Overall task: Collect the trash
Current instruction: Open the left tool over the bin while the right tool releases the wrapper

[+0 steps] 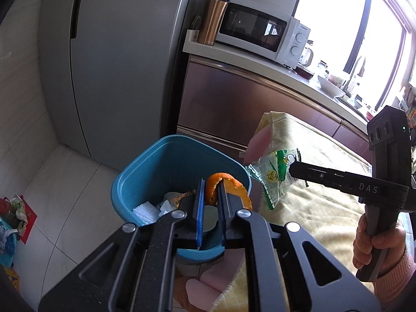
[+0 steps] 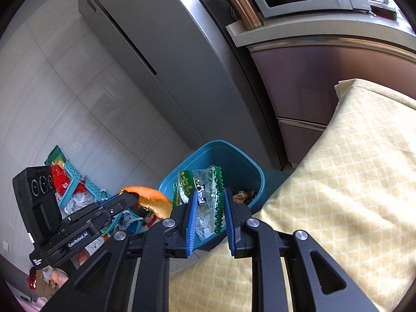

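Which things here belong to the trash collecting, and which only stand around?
Belong to the job:
- orange peel in left claw
- green snack wrapper in right claw
- blue bin

Only standing around:
- microwave
- copper tumbler
- fridge
- yellow tablecloth

**Bin at the table corner, both claws above it**

The bin (image 1: pixel 179 166) stands on the floor (image 1: pixel 65 197) just off the corner of the cloth-covered table (image 2: pixel 351 171), in front of the fridge (image 1: pixel 117 65). The left claw (image 1: pixel 209 195) holds an orange peel (image 1: pixel 221 182) over the bin's opening. To its right, the right claw (image 2: pixel 209 205) holds a snack wrapper (image 2: pixel 205 197) above the bin's rim on the table side. Scraps lie inside the bin. Behind the table, a microwave (image 1: pixel 260 33) and a tumbler (image 1: pixel 212 20) stand on the counter (image 1: pixel 234 54), right of the fridge. Baskets (image 2: pixel 78 182) of clutter sit on the floor left of the bin.
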The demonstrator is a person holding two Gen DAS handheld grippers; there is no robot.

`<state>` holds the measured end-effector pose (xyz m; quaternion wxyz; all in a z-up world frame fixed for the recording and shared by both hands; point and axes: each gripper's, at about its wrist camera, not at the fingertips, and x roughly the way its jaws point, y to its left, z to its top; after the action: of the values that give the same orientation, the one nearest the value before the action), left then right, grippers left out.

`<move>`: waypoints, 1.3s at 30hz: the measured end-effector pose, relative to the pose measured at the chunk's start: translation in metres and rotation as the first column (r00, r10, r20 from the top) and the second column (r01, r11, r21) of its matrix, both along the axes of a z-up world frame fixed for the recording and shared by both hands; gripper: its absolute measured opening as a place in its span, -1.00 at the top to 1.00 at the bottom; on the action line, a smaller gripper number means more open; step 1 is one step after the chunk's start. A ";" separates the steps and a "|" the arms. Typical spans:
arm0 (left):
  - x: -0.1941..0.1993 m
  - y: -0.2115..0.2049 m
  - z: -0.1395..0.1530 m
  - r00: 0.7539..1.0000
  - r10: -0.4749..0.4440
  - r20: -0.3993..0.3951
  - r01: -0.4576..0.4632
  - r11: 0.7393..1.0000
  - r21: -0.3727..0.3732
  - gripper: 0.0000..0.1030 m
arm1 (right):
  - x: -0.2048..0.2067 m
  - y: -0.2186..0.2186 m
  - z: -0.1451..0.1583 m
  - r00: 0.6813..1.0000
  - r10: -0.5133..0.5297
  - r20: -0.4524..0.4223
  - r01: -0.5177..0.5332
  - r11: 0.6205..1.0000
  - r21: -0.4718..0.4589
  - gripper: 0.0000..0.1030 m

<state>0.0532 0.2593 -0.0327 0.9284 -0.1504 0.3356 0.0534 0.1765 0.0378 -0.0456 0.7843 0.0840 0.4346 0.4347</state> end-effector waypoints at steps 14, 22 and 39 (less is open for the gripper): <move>0.016 0.010 -0.020 0.998 0.041 -0.043 -0.040 0.999 0.011 0.82 | 0.009 0.033 -0.016 1.000 0.024 -0.016 -0.026 0.997 -0.074 0.64; 0.029 0.017 -0.036 0.994 0.062 -0.087 -0.060 0.998 0.016 0.82 | 0.015 0.052 -0.028 0.999 0.035 -0.039 -0.039 0.991 -0.125 0.63; 0.058 0.022 -0.075 0.981 0.084 -0.173 -0.085 0.996 0.003 0.75 | 0.018 0.077 -0.036 0.998 0.054 -0.028 -0.059 0.976 -0.211 0.49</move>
<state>0.1116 0.2814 -0.1073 0.8922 -0.1615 0.4084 0.1049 0.1942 0.1146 -0.0812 0.7712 -0.0074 0.4892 0.4072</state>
